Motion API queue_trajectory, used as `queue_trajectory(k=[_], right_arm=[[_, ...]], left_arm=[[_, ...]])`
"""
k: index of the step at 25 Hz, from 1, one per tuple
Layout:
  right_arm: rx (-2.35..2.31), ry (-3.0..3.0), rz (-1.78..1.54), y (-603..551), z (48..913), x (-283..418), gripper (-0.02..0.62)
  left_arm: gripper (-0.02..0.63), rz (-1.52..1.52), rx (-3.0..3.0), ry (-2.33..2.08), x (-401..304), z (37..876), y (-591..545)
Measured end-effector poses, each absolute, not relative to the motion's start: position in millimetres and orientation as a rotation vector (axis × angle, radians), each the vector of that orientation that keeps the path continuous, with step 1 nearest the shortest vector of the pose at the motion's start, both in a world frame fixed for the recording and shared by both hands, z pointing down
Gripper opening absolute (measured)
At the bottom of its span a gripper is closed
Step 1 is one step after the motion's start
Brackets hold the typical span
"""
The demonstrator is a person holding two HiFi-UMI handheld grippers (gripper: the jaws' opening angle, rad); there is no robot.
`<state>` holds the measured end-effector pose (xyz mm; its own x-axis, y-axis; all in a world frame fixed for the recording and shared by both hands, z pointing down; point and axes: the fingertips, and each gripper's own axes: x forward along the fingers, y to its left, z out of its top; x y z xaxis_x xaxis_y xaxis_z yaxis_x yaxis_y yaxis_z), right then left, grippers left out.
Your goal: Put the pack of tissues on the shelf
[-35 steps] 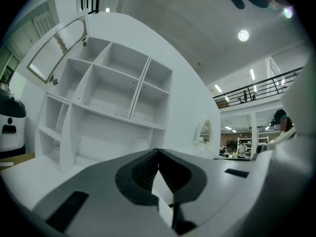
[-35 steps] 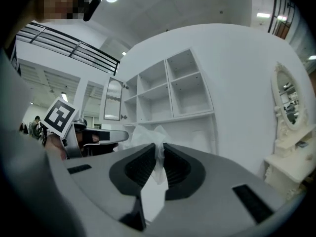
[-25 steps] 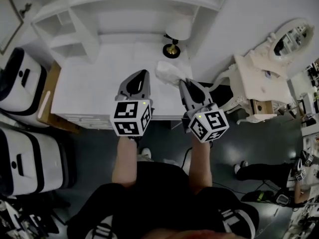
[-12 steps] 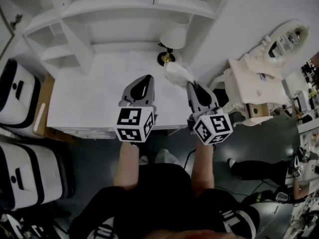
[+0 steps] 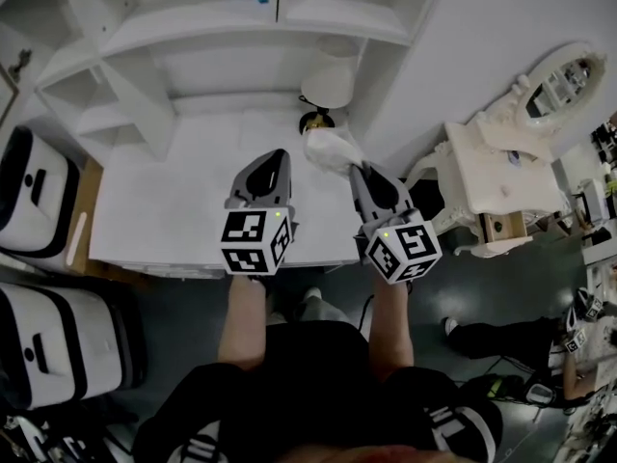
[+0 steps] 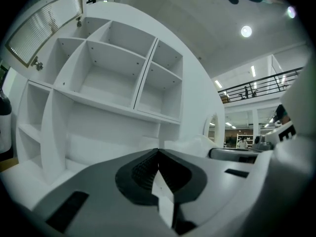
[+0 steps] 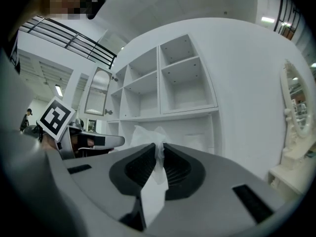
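Right gripper view: at frame centre our right gripper (image 7: 158, 149) pinches the tissues (image 7: 147, 135), the shelf (image 7: 165, 113) above. Our left gripper (image 6: 158, 152) is closed, empty.

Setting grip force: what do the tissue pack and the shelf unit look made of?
Pack of tissues: apparently soft, thin plastic film, translucent white; it crumples where the right claw pinches it.
Shelf unit: rigid board, likely painted or laminated wood, matte white; flat panels with small peg holes.

Right tool (image 5: 356, 168) carried tissue pack (image 5: 328, 149) nearer lamp (image 5: 326, 71).
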<state>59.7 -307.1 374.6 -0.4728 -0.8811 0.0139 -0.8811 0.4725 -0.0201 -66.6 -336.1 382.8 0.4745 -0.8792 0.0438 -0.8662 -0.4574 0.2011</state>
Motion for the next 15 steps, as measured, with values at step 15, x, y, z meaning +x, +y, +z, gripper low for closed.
queue_trajectory(k=[15], right_arm=[[1.551, -2.737, 0.048, -346, 368, 126, 0.051]], left_arm=[[0.011, -0.11, 2.515, -1.544, 20, 374, -381]])
